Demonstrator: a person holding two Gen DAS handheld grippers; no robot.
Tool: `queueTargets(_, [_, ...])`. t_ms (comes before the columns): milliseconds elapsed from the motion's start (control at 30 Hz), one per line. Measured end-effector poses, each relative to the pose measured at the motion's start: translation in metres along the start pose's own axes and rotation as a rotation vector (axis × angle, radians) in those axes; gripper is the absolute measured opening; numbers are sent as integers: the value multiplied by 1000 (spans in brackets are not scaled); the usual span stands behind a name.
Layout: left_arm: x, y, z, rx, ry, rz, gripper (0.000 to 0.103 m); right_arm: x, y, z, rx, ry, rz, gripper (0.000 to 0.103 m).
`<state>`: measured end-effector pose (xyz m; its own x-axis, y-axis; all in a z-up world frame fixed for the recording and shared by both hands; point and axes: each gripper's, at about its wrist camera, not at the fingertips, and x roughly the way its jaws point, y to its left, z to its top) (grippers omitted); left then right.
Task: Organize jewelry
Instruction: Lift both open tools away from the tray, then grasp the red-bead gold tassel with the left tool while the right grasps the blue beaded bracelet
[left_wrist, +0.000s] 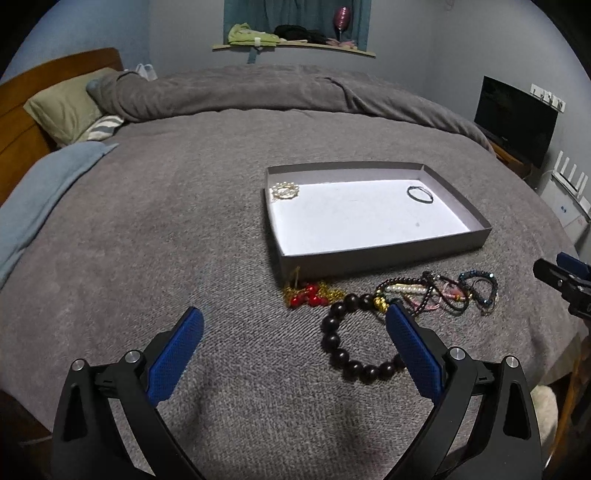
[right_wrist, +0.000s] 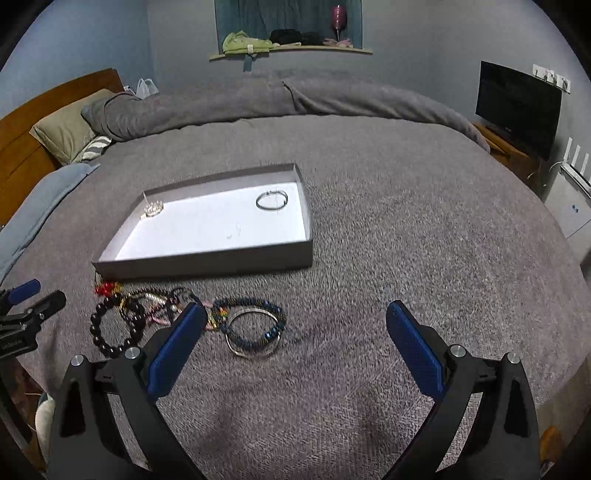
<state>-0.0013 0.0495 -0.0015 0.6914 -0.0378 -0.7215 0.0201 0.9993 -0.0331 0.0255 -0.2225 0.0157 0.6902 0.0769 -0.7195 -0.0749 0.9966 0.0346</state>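
Both tools (left_wrist: 295, 314) (right_wrist: 295, 308) agape over grey blanket (right_wrist: 406, 221) (bedroom).

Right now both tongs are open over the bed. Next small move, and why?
Probably ease the left tongs forward and right to straddle the dark bead bracelet. It lies nearest them, its right side already behind the right finger, clear of most of the tangle. The tray holds only two pieces so far, and the right tongs are open over bare blanket.

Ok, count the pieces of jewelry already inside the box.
2. A pearl bracelet sits in the box's far-left corner; a thin dark bangle lies near its far-right corner. None appear hidden.
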Motion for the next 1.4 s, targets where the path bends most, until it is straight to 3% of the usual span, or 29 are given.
queueTargets(200, [3, 0, -11, 46, -2, 42, 98, 14, -12, -13, 27, 56, 7, 98])
queueTargets(300, [8, 2, -15, 77, -6, 73, 98, 17, -14, -20, 2, 28, -11, 98])
queueTargets(367, [12, 5, -17, 92, -11, 69, 98, 16, -14, -24, -10, 3, 42, 97])
queueTargets(467, [19, 12, -16, 66, 7, 14, 98, 19, -24, -27, 66, 19, 186, 98])
queueTargets(500, [21, 14, -14, 53, 5, -9, 98, 21, -25, -26, 79, 29, 193, 98])
queueTargets(700, [45, 10, -6, 93, 24, -9, 98, 27, -16, -25, 6, 26, 144, 98])
queueTargets(833, [59, 14, 0, 50, 34, -28, 93, 27, -8, -24, -40, 12, 139, 98])
queueTargets(900, [64, 16, 4, 35, 39, -40, 76, 28, -4, -23, -60, 7, 138, 98])
queueTargets(933, [67, 16, 5, 37, 48, -46, 61, 29, -2, -22, -70, 6, 138, 98])
queueTargets(967, [71, 15, 7, 39, 60, -46, 52, 31, 1, -22, -80, 7, 136, 98])
queueTargets(1300, [75, 16, 12, 26, 44, -94, 28, 47, 8, -21, -112, 41, 138, 97])
queueTargets(1400, [76, 15, 11, 34, 37, -97, 10, 49, 6, -22, -100, 36, 140, 87])
